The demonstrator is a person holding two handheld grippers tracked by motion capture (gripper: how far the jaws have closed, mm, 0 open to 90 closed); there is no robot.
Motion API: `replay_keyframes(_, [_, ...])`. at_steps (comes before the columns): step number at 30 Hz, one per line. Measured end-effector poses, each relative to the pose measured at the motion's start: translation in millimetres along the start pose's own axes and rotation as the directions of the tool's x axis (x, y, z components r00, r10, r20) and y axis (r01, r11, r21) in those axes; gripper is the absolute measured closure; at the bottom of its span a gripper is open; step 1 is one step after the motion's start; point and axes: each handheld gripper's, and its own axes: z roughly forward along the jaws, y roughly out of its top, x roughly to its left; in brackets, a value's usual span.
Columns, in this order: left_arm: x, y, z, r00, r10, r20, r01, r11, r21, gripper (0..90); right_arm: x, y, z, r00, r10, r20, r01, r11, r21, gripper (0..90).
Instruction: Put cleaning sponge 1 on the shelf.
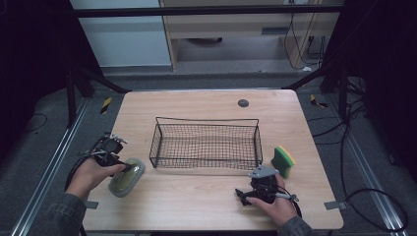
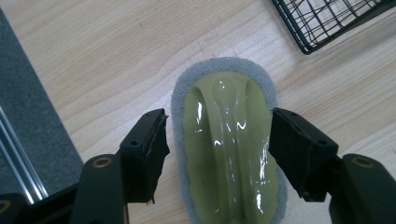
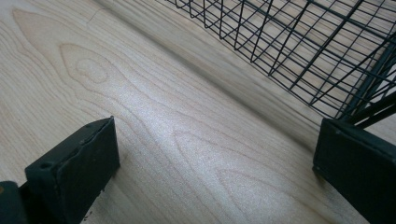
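We see the left gripper (image 2: 219, 140) with jaws half-wide astride the scrubber (image 2: 226, 144), the pads not yet pressing. The right gripper (image 3: 215, 163) rests wide, holding nothing. The basket (image 1: 206, 142) is empty; we judge grasping and loading remain.

Left gripper (image 1: 129, 169) straddles scrubber (image 1: 127, 178) beside wire basket (image 1: 206, 143).

Grey carpet (image 1: 44, 147); pale cabinet (image 1: 221, 29); dim light

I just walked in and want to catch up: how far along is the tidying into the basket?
Nothing looks done: the wire basket is empty. In hand: the left gripper straddles the green scrub pad, pads not yet pressing. Left: grip and move it; the yellow-green sponge lies beside the basket, near the open right gripper.
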Motion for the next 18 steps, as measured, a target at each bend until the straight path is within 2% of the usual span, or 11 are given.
replay_keyframes(4, [-1.2, 2.0, 10.1, 1.0, -0.005, 0.005, 0.005, 0.9994, 0.034, 39.8, 0.0, 0.0, 0.1, 1.0, 0.0, -0.002, 0.0, 1.0, -0.001, 0.5])
replay_keyframes(10, [-0.6, 3.4, 15.7, 0.9999, -0.013, 0.001, 0.012, 0.9986, 0.051, 44.4, -0.1, -0.1, 0.0, 1.0, -0.002, -0.004, 0.002, 1.0, -0.001, 0.5])
replay_keyframes(13, [0.8, 2.9, 17.1, 0.9995, -0.025, 0.021, 0.024, 0.9986, 0.048, 47.1, -0.3, -0.2, -0.2, 1.0, -0.004, -0.006, 0.004, 1.0, 0.0, 0.5])
replay_keyframes(18, [1.3, 2.3, 19.2, 0.9994, -0.023, 0.025, 0.021, 0.9986, 0.048, 50.1, -0.5, -0.3, -0.2, 1.0, -0.007, -0.006, 0.007, 1.0, 0.0, 0.5])
